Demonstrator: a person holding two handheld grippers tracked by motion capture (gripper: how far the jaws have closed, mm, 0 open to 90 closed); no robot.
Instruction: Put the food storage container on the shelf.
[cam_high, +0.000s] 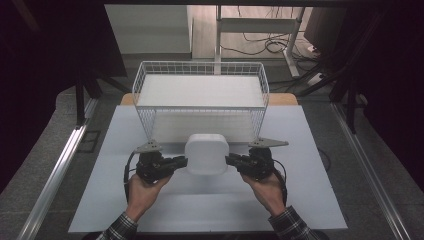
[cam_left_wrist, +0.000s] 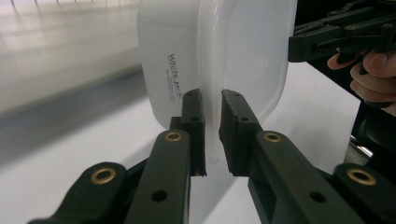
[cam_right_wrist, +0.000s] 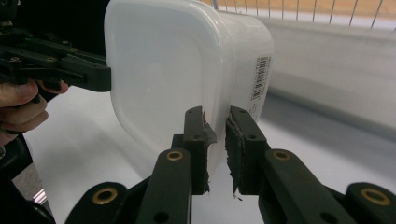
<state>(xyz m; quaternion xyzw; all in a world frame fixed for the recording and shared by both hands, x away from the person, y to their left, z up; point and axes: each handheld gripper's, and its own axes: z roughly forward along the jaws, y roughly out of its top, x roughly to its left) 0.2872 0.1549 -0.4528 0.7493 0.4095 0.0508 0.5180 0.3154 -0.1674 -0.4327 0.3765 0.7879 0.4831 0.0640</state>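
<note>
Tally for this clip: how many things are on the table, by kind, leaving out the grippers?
White lidded plastic container: 1, gripped at its rim from both sides
White wire basket: 1, behind it
Total: 2

White translucent lidded plastic container (cam_high: 206, 154), upside down, just before the wire basket (cam_high: 200, 95).
</note>
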